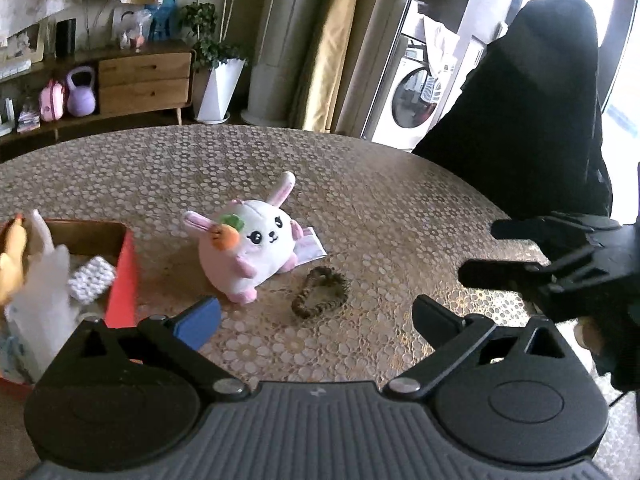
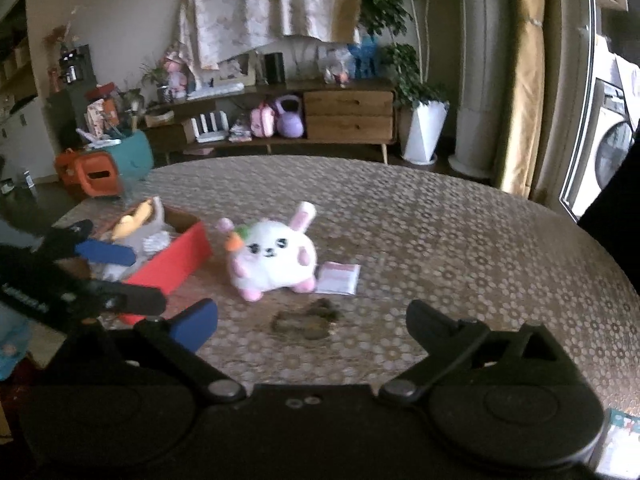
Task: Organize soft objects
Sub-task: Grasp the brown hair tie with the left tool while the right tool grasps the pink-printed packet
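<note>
A white and pink bunny plush (image 1: 256, 246) (image 2: 276, 260) holding a carrot stands mid-table, on a pink paper packet (image 1: 310, 248) (image 2: 338, 278). A brown braided hair tie (image 1: 320, 292) (image 2: 304, 324) lies just in front of it. At the left, a red box (image 1: 122, 276) (image 2: 176, 266) holds a white knitted piece (image 1: 90, 280), a white soft toy (image 1: 44, 292) and something yellow (image 1: 12, 252). My left gripper (image 1: 316, 320) (image 2: 148, 280) is open and empty, close beside the box. My right gripper (image 2: 312, 322) (image 1: 480, 250) is open and empty too, behind the hair tie.
The round table (image 1: 400, 200) has a patterned cover, and its far edge curves behind the bunny. A chair draped in black (image 1: 528, 112) stands at the table's right side. A wooden sideboard (image 2: 348, 116) and a potted plant (image 2: 420, 132) stand beyond the table.
</note>
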{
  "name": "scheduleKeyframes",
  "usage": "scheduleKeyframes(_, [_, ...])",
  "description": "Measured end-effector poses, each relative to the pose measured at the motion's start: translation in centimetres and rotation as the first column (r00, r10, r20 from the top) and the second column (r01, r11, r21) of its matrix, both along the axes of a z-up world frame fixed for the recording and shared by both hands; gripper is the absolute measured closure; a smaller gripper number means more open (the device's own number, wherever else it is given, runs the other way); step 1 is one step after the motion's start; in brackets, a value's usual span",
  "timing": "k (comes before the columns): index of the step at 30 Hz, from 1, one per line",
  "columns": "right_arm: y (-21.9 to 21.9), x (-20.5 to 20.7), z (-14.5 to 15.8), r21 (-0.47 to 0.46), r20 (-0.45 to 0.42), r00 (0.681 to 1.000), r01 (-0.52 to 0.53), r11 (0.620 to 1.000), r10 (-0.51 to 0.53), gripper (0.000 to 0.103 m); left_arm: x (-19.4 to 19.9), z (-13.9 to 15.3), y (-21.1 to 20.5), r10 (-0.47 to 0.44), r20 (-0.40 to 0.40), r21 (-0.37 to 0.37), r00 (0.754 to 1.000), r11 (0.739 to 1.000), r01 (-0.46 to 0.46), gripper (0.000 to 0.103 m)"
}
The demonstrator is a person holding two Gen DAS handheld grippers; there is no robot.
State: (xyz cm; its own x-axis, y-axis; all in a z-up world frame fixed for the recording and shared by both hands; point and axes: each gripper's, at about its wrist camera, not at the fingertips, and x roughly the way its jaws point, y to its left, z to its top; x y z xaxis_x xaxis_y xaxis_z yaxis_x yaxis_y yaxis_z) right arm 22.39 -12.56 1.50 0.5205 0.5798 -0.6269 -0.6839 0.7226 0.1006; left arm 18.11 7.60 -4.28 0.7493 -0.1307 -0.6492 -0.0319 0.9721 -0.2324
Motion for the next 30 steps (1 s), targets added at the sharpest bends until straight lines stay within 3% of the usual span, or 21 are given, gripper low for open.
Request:
scheduleKeyframes(12, [1.8,7.5,-4.5,-0.042,-0.073,0.994,-0.082,0.996,0.078,0.003,4.6,-4.4,-4.1,-0.106,-0.037,0.109,0.994,0.988,0.11,0.0])
scheduleKeyframes(20, [4.8,11.5,-7.0,-0.097,-0.066,0.98,-0.193,0.976,0.188,0.006,7.4,-6.9,-4.7,-0.085,-0.023,0.147,0.996,0.985,0.087,0.0])
scheduleKeyframes(30, [8.5,15.0,-9.8,-0.195,-0.104,0.913,-0.407,0.892,0.394,0.012,10.0,-9.3,-4.6,-0.056,-0.041,0.158,0.998,0.986,0.062,0.001])
